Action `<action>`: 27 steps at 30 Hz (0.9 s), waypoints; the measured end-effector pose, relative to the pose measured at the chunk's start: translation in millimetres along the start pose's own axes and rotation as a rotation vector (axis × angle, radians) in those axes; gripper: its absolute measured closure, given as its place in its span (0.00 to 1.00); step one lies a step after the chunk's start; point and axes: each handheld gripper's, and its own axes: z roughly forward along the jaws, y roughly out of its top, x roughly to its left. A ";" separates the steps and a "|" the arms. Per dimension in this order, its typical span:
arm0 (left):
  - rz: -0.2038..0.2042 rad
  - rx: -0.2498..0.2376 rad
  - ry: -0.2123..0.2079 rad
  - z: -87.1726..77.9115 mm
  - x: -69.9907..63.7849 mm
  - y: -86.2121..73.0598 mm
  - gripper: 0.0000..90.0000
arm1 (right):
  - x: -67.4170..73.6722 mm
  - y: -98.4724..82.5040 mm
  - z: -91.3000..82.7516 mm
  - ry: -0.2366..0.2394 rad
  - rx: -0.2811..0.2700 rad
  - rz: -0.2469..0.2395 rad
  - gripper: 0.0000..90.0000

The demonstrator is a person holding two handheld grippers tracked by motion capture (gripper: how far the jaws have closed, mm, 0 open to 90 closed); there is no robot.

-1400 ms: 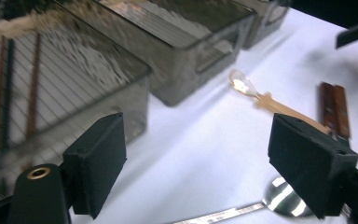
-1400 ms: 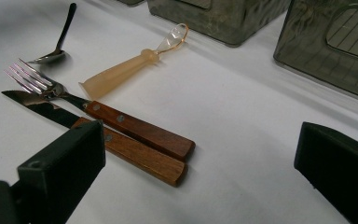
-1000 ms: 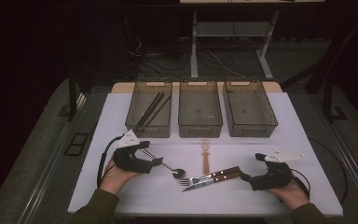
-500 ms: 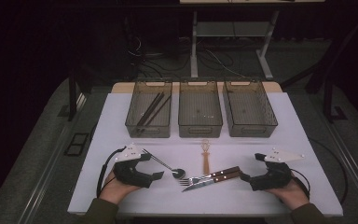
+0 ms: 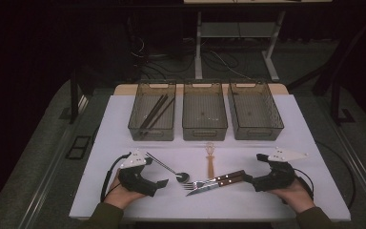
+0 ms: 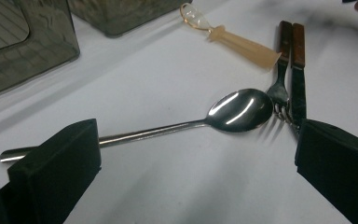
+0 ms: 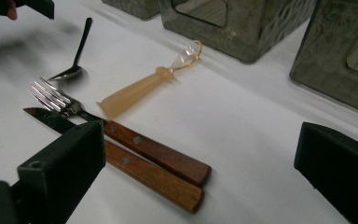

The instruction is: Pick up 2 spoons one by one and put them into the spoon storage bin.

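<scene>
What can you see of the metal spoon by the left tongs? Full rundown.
The shiny silver metal spoon has an oval bowl facing up and a slim straight handle, and it lies flat on the white table. In the left gripper view its handle runs behind one jaw of the open left tongs, whose jaws have just been opening; the pads do not press on it. The bowl's tip lies against the tines of the wooden-handled fork, though whether they actually touch is unclear. It looks clean and undamaged.

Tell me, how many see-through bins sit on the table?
3, in a row at the table's far side: the left bin holding dark sticks, the middle bin, and the right bin.
</scene>
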 end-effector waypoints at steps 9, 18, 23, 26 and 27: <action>0.010 0.009 0.000 -0.2 -0.1 1.7 0.00 | 0.1 15.0 10.7 0.018 0.054 0.020 0.17; 0.015 0.032 -0.006 2.6 -1.7 2.7 0.01 | 4.4 27.5 24.2 0.022 0.090 0.026 0.39; 0.015 0.027 -0.008 1.7 -1.0 2.9 0.02 | 12.2 33.7 34.6 0.068 0.121 0.023 0.58; 0.016 0.032 -0.009 2.2 -1.0 3.3 0.02 | 16.3 35.9 42.5 0.087 0.141 0.018 0.66; 0.016 0.034 -0.010 2.6 -1.3 3.2 0.02 | 17.4 36.4 44.4 0.094 0.146 0.016 0.68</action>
